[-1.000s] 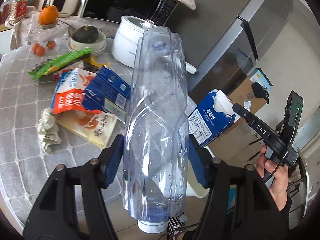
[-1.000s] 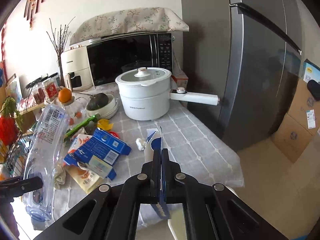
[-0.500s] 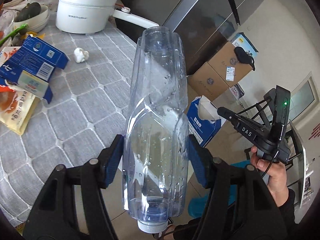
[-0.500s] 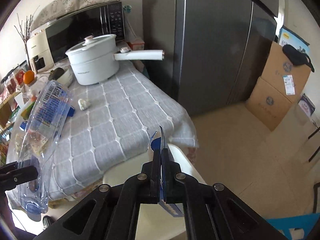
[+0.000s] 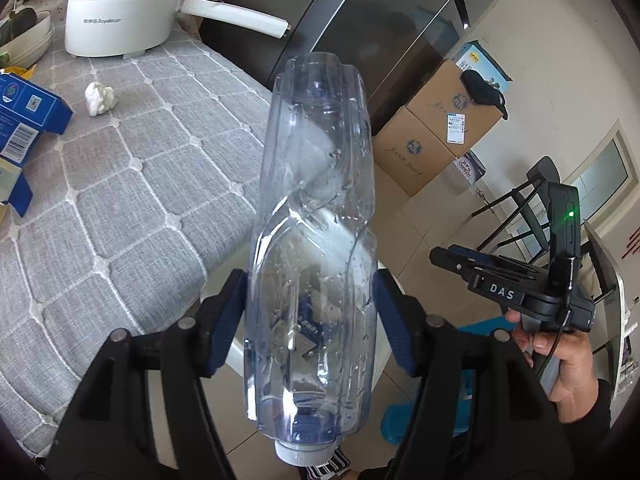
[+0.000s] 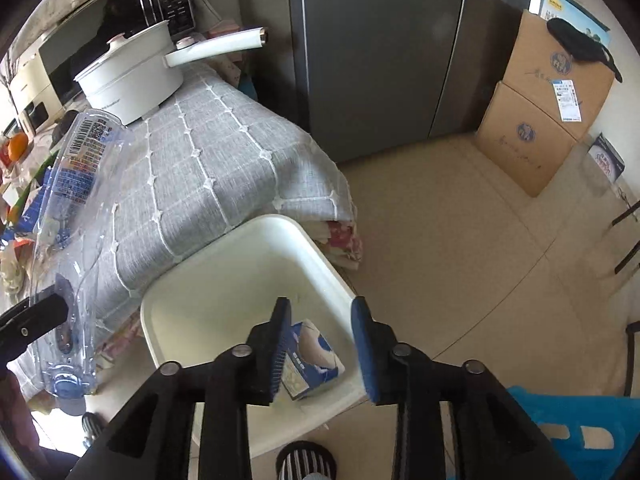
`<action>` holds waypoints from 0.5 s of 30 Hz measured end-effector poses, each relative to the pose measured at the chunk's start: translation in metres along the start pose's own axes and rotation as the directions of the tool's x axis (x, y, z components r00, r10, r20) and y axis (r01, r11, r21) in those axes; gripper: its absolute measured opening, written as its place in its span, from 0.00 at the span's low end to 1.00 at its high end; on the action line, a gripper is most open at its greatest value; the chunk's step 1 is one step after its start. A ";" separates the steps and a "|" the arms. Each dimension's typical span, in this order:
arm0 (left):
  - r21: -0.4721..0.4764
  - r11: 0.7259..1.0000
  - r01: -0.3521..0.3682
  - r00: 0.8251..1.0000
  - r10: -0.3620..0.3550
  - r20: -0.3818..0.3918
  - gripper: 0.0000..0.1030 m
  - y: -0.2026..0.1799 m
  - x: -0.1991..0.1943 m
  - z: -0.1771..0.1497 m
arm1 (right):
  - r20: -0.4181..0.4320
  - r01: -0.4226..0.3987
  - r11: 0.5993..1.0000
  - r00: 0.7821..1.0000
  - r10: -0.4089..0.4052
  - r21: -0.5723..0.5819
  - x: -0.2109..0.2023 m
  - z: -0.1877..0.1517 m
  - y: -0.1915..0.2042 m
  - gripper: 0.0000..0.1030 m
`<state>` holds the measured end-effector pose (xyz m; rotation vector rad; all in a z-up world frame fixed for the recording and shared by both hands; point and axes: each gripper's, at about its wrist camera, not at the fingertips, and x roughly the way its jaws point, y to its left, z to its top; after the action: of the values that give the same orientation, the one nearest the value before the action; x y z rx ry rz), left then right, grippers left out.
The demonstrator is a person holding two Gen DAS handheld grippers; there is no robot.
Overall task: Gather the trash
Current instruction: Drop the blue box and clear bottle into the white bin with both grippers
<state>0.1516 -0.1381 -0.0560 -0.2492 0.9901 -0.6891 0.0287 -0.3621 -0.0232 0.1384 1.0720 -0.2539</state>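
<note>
Right claw: jaws just opened, nothing gripped, blue carton lying in white bin below | left claw: clamped on clear bottle, cap down, over desk edge | advice: carry bottle over bin before releasing | beyond: tissue wad, white pot.

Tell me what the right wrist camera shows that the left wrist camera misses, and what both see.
Only the right wrist view shows the white bin with the blue carton lying inside, below the open right gripper, whose fingers have just been opening. Only the left wrist view shows the crumpled tissue on the table and the hand. Both show the clear plastic bottle in the left gripper, the white pot and cardboard boxes.
</note>
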 end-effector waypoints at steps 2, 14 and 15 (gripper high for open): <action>0.012 1.000 0.003 1.000 -0.003 -0.005 0.64 -0.005 0.011 0.000 | 0.007 0.000 1.000 1.000 0.000 0.018 -0.004 -0.001 -0.009 0.44; 0.110 0.993 -0.033 0.999 0.035 -0.016 0.64 -0.018 0.061 -0.003 | 0.020 -0.002 0.997 1.000 0.001 0.075 -0.012 0.002 -0.030 0.47; 0.121 0.992 -0.044 0.999 0.046 -0.018 0.64 -0.019 0.064 -0.003 | 0.020 -0.003 0.997 1.000 0.001 0.077 -0.011 0.002 -0.030 0.47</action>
<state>0.1642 -0.1931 -0.0925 -0.1138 0.9672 -0.7085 0.0175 -0.3896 -0.0119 0.2054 1.0425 -0.2939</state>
